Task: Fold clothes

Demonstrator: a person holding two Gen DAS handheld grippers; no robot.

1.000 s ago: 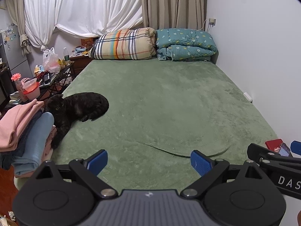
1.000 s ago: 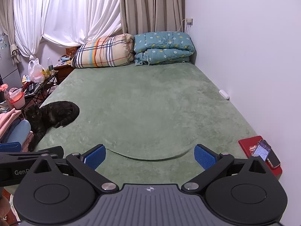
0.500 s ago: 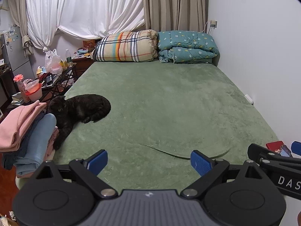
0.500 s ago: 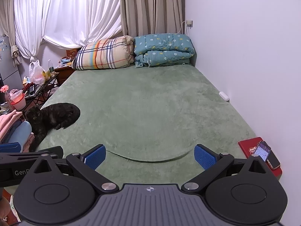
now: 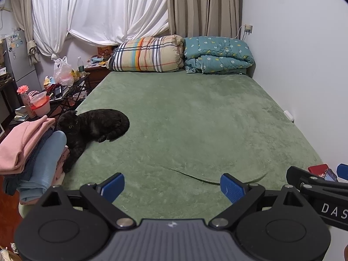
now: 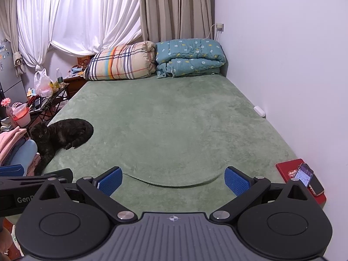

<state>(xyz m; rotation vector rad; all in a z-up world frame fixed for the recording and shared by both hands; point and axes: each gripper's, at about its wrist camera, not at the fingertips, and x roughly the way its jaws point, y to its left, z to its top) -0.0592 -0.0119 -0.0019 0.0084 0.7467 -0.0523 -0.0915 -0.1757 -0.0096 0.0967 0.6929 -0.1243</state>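
Both your grippers have tilted slightly, so the bed sits lower in view. From your left gripper (image 5: 172, 185), fingers spread wide and empty, the stacked clothes (image 5: 26, 150) lie at nine o'clock beside the black cat (image 5: 95, 126). From your right gripper (image 6: 173, 181), likewise spread, a phone (image 6: 308, 177) rests on a red book (image 6: 289, 169) at three o'clock.

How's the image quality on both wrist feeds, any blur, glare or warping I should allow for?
Left wrist view: sharp, evenly lit indoors, no glare; fisheye bends the green bed cover and darkens the corners; the black cat shows little detail. Right wrist view: equally sharp, the wall edge curves, the white curtain is bright but not blown out, and the phone screen glows slightly.
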